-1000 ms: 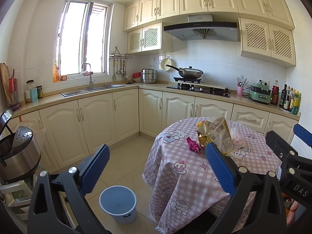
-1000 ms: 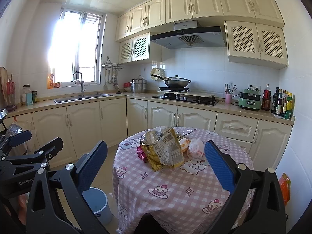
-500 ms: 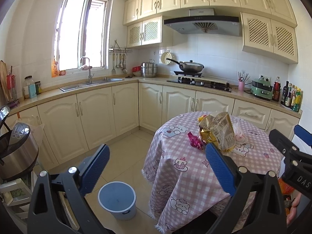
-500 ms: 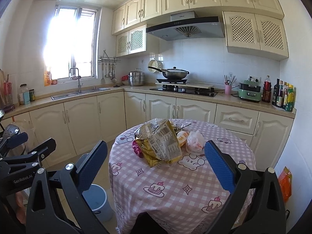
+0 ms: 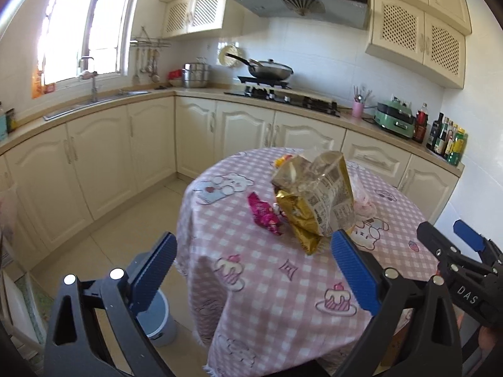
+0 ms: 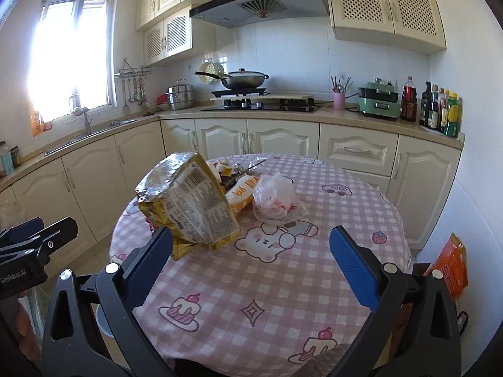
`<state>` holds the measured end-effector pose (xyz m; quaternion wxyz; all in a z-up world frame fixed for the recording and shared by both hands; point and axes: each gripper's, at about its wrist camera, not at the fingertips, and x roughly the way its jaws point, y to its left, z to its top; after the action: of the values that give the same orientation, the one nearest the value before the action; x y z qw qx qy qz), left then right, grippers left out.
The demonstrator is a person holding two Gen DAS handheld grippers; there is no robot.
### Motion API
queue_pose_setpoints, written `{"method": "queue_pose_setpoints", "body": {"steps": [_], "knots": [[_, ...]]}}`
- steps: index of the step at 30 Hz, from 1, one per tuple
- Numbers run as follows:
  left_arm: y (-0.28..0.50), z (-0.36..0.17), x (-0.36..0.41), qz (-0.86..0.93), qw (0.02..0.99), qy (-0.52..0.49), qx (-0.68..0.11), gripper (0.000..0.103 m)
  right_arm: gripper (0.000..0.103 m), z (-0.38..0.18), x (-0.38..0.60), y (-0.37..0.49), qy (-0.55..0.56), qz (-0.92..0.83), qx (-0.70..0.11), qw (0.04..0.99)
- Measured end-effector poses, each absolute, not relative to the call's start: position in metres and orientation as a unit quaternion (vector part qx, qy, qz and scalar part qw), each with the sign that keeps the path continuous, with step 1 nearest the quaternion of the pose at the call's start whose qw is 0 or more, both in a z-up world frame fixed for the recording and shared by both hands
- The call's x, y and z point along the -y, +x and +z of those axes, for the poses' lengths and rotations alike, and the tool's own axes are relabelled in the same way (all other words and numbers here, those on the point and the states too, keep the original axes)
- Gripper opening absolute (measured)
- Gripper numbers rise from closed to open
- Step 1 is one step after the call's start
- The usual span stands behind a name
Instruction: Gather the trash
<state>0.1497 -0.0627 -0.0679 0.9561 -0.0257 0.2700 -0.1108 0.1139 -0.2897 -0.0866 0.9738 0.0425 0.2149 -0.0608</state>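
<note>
A pile of trash lies on a round table with a pink checked cloth point(image 5: 267, 276) point(image 6: 283, 282). A big gold snack bag point(image 5: 317, 198) point(image 6: 188, 207) stands upright in it. A pink wrapper point(image 5: 264, 213) lies left of the bag. An orange packet point(image 6: 243, 190) and a crumpled white plastic bag point(image 6: 276, 201) lie right of it. My left gripper point(image 5: 251, 270) is open and empty over the table's near left edge. My right gripper point(image 6: 251, 267) is open and empty, above the cloth in front of the pile.
A blue bin point(image 5: 158, 323) stands on the floor left of the table, half hidden by my left fingers. Cream kitchen cabinets point(image 5: 103, 157) and a counter with sink and stove run behind. An orange bag point(image 6: 449, 267) hangs to the right of the table.
Both grippers have moved forward toward the table and tilted down; the trash pile looks larger and closer. Both stay open and empty.
</note>
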Motion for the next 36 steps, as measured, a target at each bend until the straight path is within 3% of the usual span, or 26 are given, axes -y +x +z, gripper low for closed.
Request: {"method": "queue_pose_setpoints", "body": {"steps": [7,9,19,21,25,28,29,30,31,36], "knots": [[0.225,-0.093,0.101,-0.146,0.94,-0.022,-0.307,0.096,0.096,-0.11,0.325,0.162,0.069,-0.074,-0.246,0.964],[0.243,-0.1,0.108,-0.151,0.937,-0.023,-0.315,0.083,0.096,-0.114,0.333,0.176,0.072,-0.078,-0.254,0.961],[0.296,-0.128,0.122,-0.205,0.911,-0.035,-0.357,0.044,0.096,-0.131,0.355,0.213,0.088,-0.075,-0.284,0.952],[0.303,-0.131,0.123,-0.216,0.905,-0.039,-0.365,0.029,0.096,-0.133,0.357,0.218,0.092,-0.07,-0.29,0.95],[0.311,-0.139,0.124,-0.232,0.891,-0.055,-0.386,0.013,0.096,-0.135,0.36,0.224,0.098,-0.064,-0.297,0.948],[0.3,-0.137,0.121,-0.226,0.895,-0.048,-0.38,0.016,0.096,-0.136,0.364,0.223,0.106,-0.061,-0.298,0.947],[0.295,-0.135,0.117,-0.225,0.898,-0.059,-0.373,0.034,0.096,-0.136,0.365,0.221,0.109,-0.06,-0.297,0.947],[0.289,-0.134,0.113,-0.225,0.9,-0.072,-0.367,0.058,0.096,-0.136,0.366,0.22,0.112,-0.058,-0.298,0.946],[0.287,-0.133,0.111,-0.223,0.901,-0.081,-0.362,0.066,0.096,-0.136,0.366,0.22,0.116,-0.055,-0.298,0.946],[0.288,-0.126,0.116,-0.203,0.909,-0.079,-0.356,0.07,0.096,-0.134,0.361,0.213,0.116,-0.043,-0.296,0.947]]}}
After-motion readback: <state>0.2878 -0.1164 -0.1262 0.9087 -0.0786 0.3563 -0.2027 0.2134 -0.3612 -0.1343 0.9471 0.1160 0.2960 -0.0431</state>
